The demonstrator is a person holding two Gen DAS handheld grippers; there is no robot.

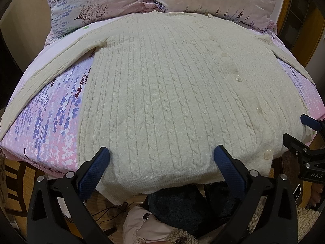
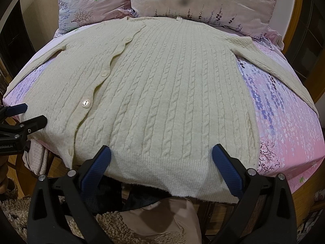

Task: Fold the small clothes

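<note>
A cream cable-knit cardigan (image 1: 162, 93) lies flat, buttoned and face up on a flowered bedsheet (image 1: 52, 109), collar toward two pillows (image 1: 97, 2), both sleeves spread outward and the hem hanging just over the near edge of the bed. The knit looks soft, thick and limp, fairly light; it should drape and stretch rather than hold a crease, and the buttons (image 2: 86, 102) down the front add small hard spots to avoid. Sound places to take hold appear to be the ribbed hem corners or a sleeve cuff. The left gripper (image 1: 161, 158) hovers low over the hem, jaws spread wide, holding nothing. The right gripper (image 2: 161, 157) sits level beside it over the other half of the hem, jaws likewise wide apart and empty. Folding not yet begun.
</note>
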